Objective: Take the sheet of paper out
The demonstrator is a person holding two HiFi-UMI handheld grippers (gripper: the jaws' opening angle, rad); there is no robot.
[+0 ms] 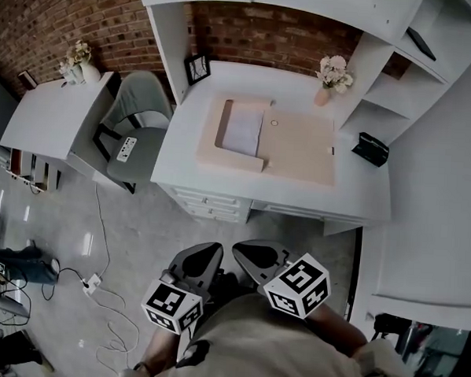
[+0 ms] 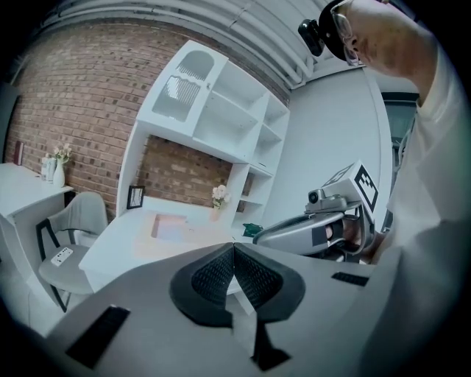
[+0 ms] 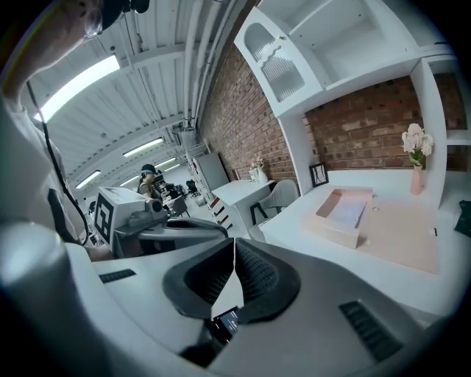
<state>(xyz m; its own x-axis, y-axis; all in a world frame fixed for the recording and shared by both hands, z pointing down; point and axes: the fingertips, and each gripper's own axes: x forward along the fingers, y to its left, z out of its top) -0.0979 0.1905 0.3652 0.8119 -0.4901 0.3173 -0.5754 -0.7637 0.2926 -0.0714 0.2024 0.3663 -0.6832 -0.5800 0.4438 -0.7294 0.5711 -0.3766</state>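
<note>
A grey padded chair [image 1: 140, 131] stands off the left edge of the white worktop [image 1: 182, 153]. The left gripper [image 2: 234, 254] hangs over the floor, well short of the worktop's front edge, its ribbed black pads pressed together with nothing between them. A small dark picture frame [image 1: 197, 67] leans at the back left corner, beside the hutch's upright. Left of the worktop's middle sits a shallow, square-cornered peach box [image 1: 229, 161] with low stiff walls and an open top. The sheet of paper [image 1: 242, 131] lies flat inside it, pale, smooth and rectangular. Its long axis runs from the front edge toward the brick back wall, and its sides lie parallel to the box walls. The right gripper [image 3: 234, 254] is also short of the front edge, jaws closed on nothing. A flat peach board [image 1: 300, 148] touches the box's right side and reaches toward the right edge. A pink vase of pale flowers [image 1: 326, 90] stands at the back right, and a small black object [image 1: 371, 148] lies near the right edge. A band of bare worktop runs along the front edge.
</note>
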